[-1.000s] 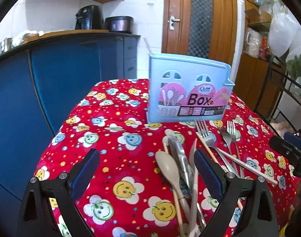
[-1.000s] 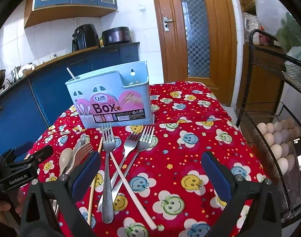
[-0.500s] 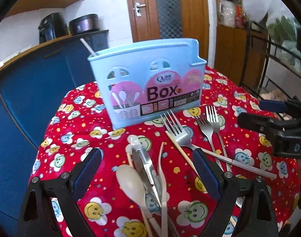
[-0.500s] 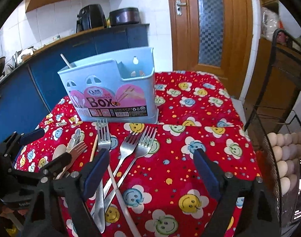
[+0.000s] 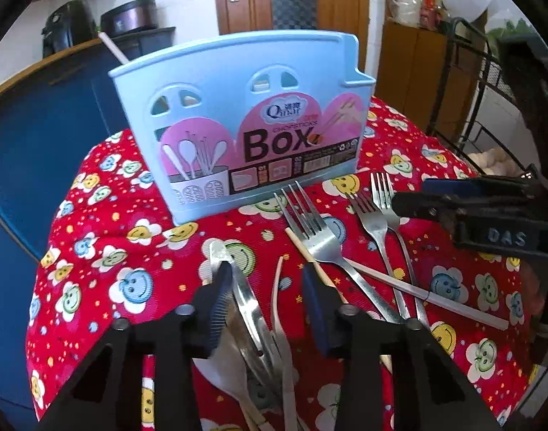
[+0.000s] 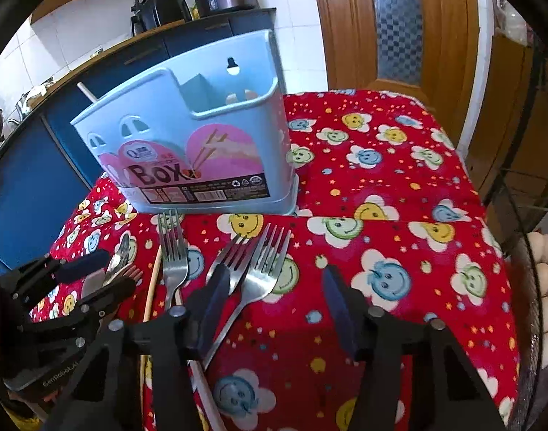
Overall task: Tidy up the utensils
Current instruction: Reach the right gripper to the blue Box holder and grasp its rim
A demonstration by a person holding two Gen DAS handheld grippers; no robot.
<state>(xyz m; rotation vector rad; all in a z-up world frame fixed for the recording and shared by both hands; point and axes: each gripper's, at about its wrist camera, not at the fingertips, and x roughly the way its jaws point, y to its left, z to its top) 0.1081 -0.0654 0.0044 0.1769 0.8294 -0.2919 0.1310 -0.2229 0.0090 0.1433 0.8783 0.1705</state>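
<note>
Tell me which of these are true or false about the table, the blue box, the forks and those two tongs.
1. The blue box stands upright on the red smiley cloth. True.
2. Three metal forks lie in front of the box. True.
3. The forks are already inside the box. False: they lie on the cloth.
4. The right tongs are shut tight on a fork. False: they are closing, with the rightmost fork's handle between them.
5. The left tongs are over the spoons. True.

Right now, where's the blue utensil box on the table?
In both wrist views the blue utensil box stands upright at the far side of the red tablecloth, just behind the tines of the forks.
</note>
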